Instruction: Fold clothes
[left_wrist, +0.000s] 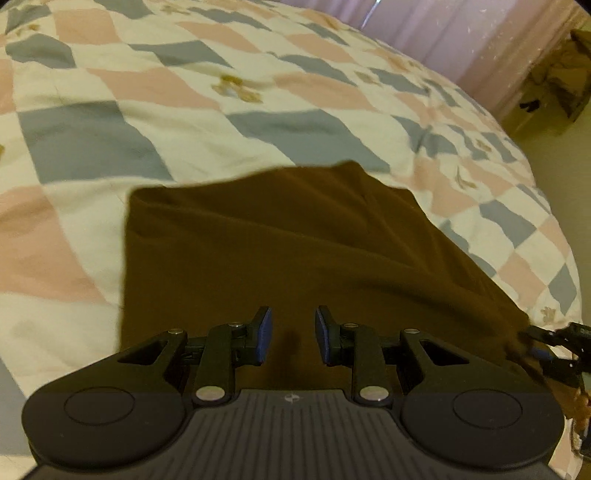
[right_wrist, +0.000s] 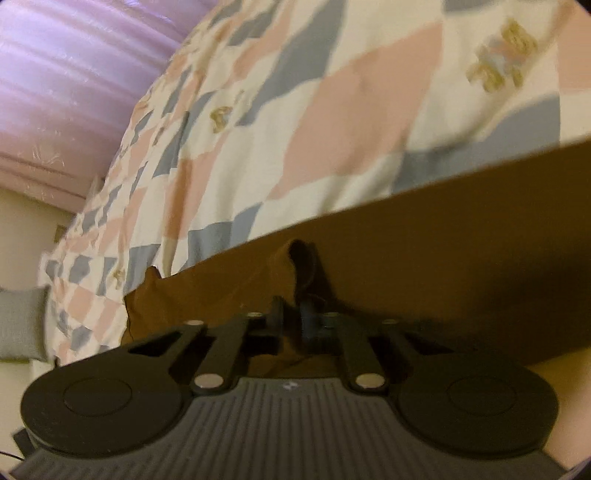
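Left tool (left_wrist: 290, 334): jaws parted, nothing between pads, hovering over near edge of brown garment (left_wrist: 280, 243).

Right tool (right_wrist: 295, 321): jaws nearly together, pinching bunched fold of the garment's edge; also visible at 4 o'clock in left view.

Garment lies on bed (left_wrist: 110, 155), spread fairly flat, far corners at 11 and 1 o'clock. Judgement: fold early or mid-way; edge gripped, not yet carried over.

Count: one garment, two tools, one quilted bedcover. Curtain (left_wrist: 424, 33) at 1 o'clock, beyond bed.
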